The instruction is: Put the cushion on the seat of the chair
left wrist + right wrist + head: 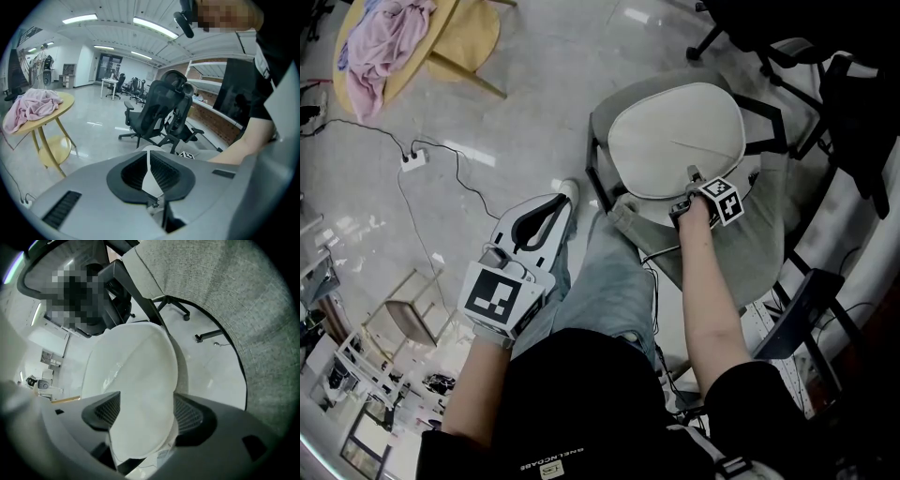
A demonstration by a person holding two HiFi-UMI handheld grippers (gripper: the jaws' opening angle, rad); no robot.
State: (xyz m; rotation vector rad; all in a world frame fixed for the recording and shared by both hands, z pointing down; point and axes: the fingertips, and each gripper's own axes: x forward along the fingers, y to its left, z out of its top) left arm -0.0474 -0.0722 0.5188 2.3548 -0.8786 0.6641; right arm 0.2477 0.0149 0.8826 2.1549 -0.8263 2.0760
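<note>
A white oval cushion [675, 141] lies on the grey fabric chair seat [773, 234] at the upper right of the head view. My right gripper [689, 190] points steeply down at the cushion's near edge. In the right gripper view the cushion [136, 366] fills the gap between the widely spread jaws of the right gripper [143, 401], and the pads do not press on it. Grey fabric of the chair [243, 301] rises behind. My left gripper [562, 204] hangs apart at the left, over the person's leg, jaws together and empty; its tips [149, 152] meet in its own view.
A round yellow table with a pink cloth [389, 37] [33, 105] stands at the far left. A white power strip [412, 161] with a cable lies on the floor. Black office chairs [769, 33] [159, 110] stand beyond the seat. Metal frames [398, 323] sit at the lower left.
</note>
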